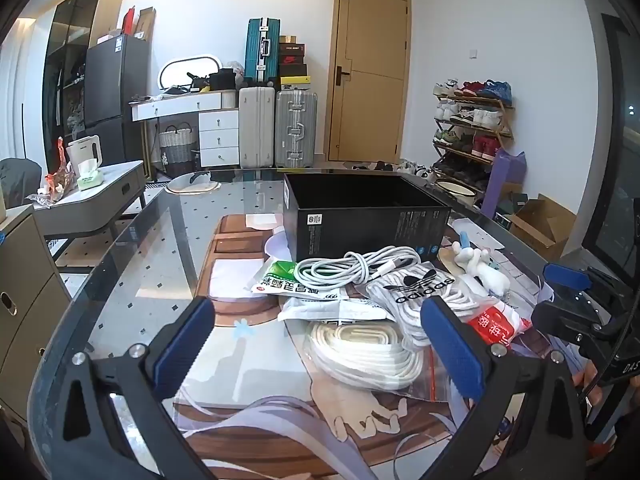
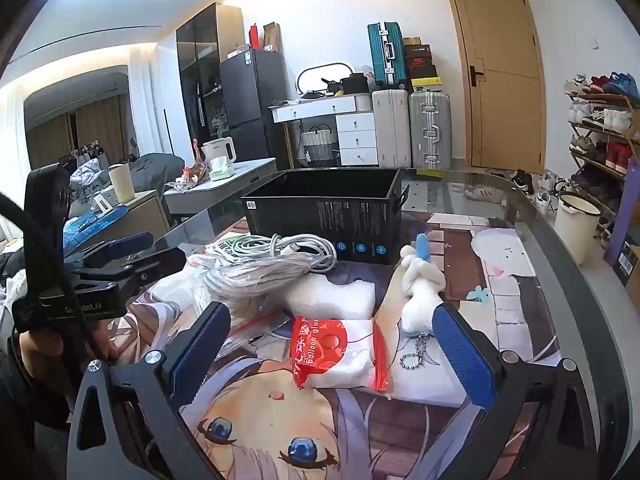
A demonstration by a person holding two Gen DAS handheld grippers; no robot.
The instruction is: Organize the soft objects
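Note:
An open black box [image 1: 360, 216] [image 2: 328, 216] stands on the glass table behind a pile of soft items. In the pile are a coiled white cable [image 1: 352, 270] [image 2: 296, 250], a bag of white adidas laces [image 1: 416, 292], a bagged white rope coil [image 1: 360, 348], a green-and-white sachet [image 1: 288, 280], a red-and-white balloon glue packet [image 2: 340, 354] [image 1: 494, 322] and a white plush keychain [image 2: 420, 284] [image 1: 486, 268]. My left gripper [image 1: 320, 344] is open, low over the rope coil. My right gripper [image 2: 332, 356] is open around the glue packet without touching it.
An anime-print mat [image 2: 280, 420] covers the table under the glass. A white foam piece [image 2: 332, 296] lies by the laces. A bead chain [image 2: 416, 354] trails from the plush. The rounded table edge [image 2: 568, 264] runs at right, with a shoe rack [image 1: 472, 128] beyond.

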